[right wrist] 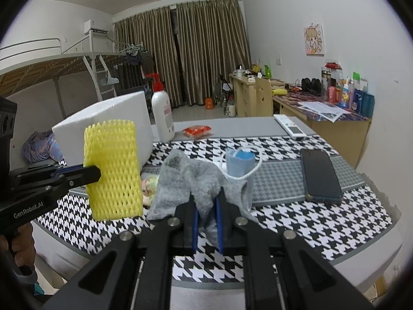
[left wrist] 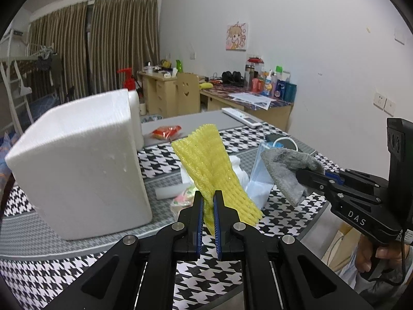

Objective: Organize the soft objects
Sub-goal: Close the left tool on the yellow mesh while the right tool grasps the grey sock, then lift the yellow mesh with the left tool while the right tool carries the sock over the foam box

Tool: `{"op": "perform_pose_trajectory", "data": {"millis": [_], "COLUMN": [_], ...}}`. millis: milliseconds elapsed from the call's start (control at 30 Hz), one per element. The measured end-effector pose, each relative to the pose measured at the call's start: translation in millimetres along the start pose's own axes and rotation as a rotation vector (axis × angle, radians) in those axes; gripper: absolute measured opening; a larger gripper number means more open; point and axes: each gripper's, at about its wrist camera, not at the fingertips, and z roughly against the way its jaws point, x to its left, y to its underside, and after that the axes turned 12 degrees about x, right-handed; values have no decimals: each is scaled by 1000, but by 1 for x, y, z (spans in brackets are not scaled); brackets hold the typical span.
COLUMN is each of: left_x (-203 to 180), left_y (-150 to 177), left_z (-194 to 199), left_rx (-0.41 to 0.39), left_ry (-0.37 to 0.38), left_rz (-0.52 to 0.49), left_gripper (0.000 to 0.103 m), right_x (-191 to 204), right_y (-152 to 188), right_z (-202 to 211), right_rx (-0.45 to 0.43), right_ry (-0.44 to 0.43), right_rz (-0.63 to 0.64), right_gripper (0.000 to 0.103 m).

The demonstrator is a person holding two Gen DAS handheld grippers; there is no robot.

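Pinching: L gripper (left wrist: 207, 206) on yellow foam net (left wrist: 211, 170) | R gripper (right wrist: 206, 215) on grey sock (right wrist: 185, 180) | both lifted off table (right wrist: 296, 222), foam box (left wrist: 80, 160) just left.

This is a lived-in bedroom, likely a dorm or small flat. A metal loft bed (right wrist: 59, 62) with a ladder (right wrist: 104, 80) stands at the far left, clothes (right wrist: 135, 56) hanging from its rail, and an air conditioner (right wrist: 96, 28) is mounted above it. Long brown curtains (right wrist: 206, 49) cover the far wall. Along the right wall run wooden desks (right wrist: 333, 121) crowded with bottles (right wrist: 357, 98), headphones (right wrist: 311, 82) and papers (right wrist: 322, 108), with a wooden chair (right wrist: 263, 94) pulled up beside them. A cartoon poster (right wrist: 314, 40) hangs on the white wall, near wall sockets (left wrist: 384, 102). In the near foreground a table (right wrist: 296, 219) carries a houndstooth cloth, a phone (right wrist: 321, 175) and a remote (right wrist: 290, 126).
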Motion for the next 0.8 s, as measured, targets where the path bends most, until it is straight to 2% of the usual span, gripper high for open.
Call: {"op": "perform_pose_trajectory", "data": {"millis": [467,800], "left_x": [5,13], "left_y": [-23,-41], "left_z": [26,34], "left_rx": [-79,-121], "left_ry": [-38,-61], "left_rz": [-15,-20], "left_gripper": [8,8], "right_x": [8,13], "right_y": [-19,-37], "right_z": [23,22], "right_rx": [-82,-109], "right_ry": [-20,-16], "right_rz": [11,23], "right_gripper": [15,15]}}
